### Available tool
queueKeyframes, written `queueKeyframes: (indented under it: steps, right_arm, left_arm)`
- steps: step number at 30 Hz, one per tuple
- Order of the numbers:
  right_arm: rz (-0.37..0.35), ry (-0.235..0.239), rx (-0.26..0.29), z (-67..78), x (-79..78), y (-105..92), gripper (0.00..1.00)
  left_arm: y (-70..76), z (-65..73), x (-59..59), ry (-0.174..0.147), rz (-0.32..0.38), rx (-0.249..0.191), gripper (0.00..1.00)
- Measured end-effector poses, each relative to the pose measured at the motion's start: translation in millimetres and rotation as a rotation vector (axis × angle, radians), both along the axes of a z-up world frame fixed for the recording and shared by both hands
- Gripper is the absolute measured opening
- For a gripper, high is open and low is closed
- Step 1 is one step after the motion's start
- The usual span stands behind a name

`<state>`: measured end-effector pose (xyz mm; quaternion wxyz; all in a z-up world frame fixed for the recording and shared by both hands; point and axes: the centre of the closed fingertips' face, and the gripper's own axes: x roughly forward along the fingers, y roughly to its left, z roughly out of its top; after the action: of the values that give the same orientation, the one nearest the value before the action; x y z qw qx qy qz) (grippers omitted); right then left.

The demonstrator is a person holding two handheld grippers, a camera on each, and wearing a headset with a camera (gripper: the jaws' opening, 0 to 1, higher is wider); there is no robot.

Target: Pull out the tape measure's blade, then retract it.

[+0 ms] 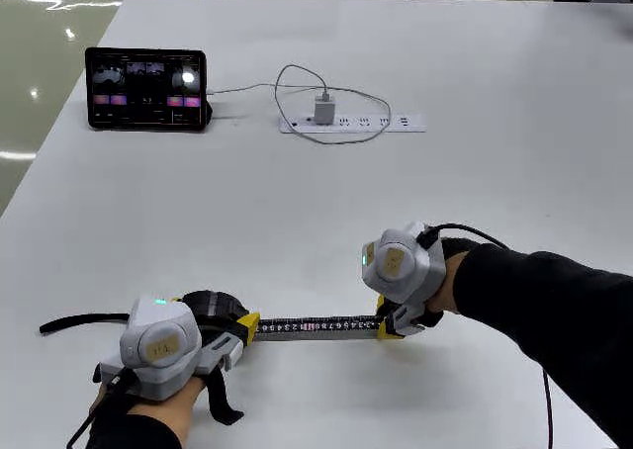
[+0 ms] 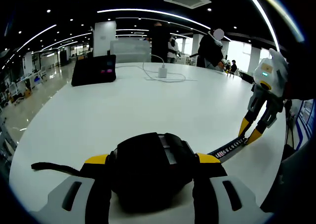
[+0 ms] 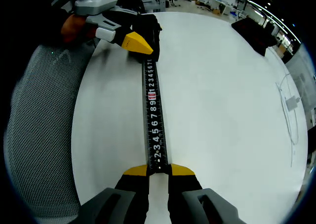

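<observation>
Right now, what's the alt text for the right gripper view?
The right gripper pinches the tip of the tape measure's blade, which stretches across the white table to the black case clamped in the left gripper.

L claw (image 1: pixel 216 315) & R claw (image 1: pixel 386 322), same build: rounded light-grey plastic housings, each w/ a square tan sticker & a small green LED. Black fingers (image 3: pixel 132 187) w/ yellow tips. Thin black cable (image 1: pixel 465 229) off R housing, second black cable (image 1: pixel 99 409) at 7 o'clock. Black long sleeve (image 1: pixel 554 306) at 4 o'clock, dark cuff (image 1: pixel 129 432) at 7.
</observation>
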<state>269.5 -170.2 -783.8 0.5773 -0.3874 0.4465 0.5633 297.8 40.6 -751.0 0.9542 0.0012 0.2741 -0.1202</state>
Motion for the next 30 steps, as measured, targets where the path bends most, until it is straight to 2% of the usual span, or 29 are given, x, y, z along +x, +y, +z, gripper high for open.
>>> queueKeyframes:
  steps: [30]
  right_arm:
    - [-0.008, -0.007, 0.011, -0.9, 1.5, 12.2, 0.1]
  left_arm:
    - [-0.5, -0.2, 0.0, 0.011, -0.002, 0.002, 0.62]
